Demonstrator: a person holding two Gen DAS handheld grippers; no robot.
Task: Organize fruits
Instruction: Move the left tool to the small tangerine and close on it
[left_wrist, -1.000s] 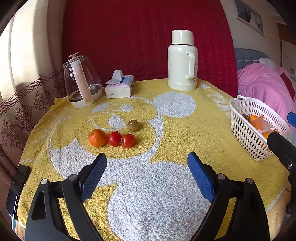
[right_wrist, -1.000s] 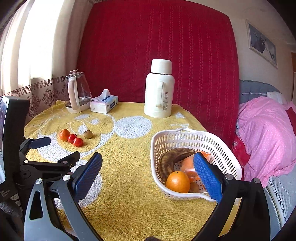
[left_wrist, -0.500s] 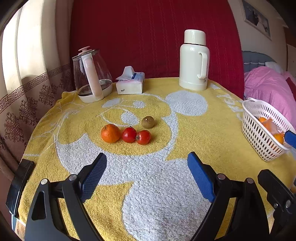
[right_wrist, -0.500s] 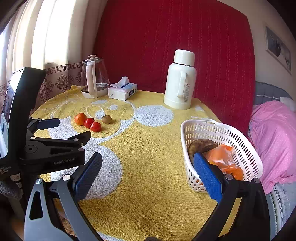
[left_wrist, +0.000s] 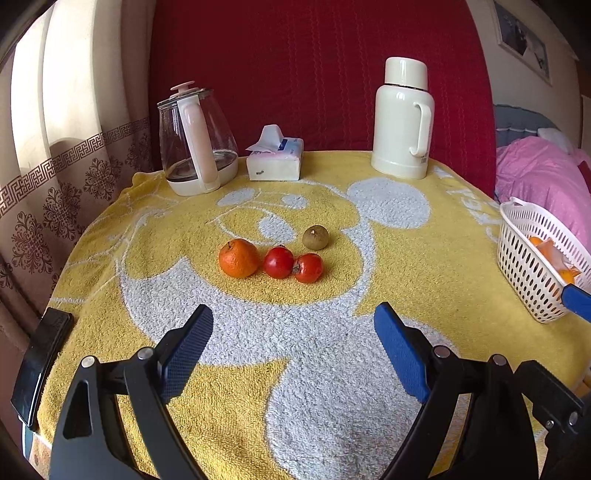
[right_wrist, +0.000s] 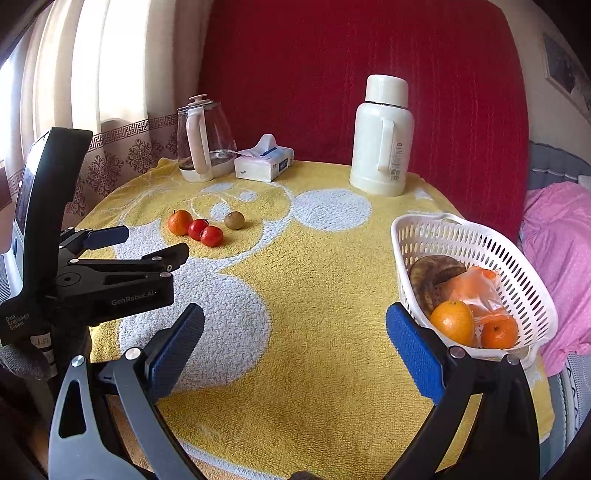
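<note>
A big yellow towel (left_wrist: 388, 266) with a white cartoon mouse on it covers the whole table. At the back stand a tall cream flask (left_wrist: 402, 118), a glass kettle (left_wrist: 195, 144) with a pink handle, and a tissue pack (left_wrist: 275, 162) between them.

The white basket (right_wrist: 476, 243) sits at the right edge of the table. In it are a dark banana (right_wrist: 432, 273), a plastic bag (right_wrist: 476, 291) with orange things inside, a large orange (right_wrist: 452, 321) and a smaller one (right_wrist: 498, 332) just beside it.

The left gripper (left_wrist: 291, 350) hangs low over the white part of the towel, fingers wide apart and holding nothing. The right gripper (right_wrist: 295, 347) is the same — fingers apart, empty — with its right finger close to the basket's front.

In the middle of the towel four small fruits lie near each other: a tangerine (left_wrist: 238, 257), two red tomatoes (left_wrist: 279, 262) (left_wrist: 308, 268) touching in a row beside it, and a brown kiwi (left_wrist: 315, 237) just behind them — all well apart from the basket.
</note>
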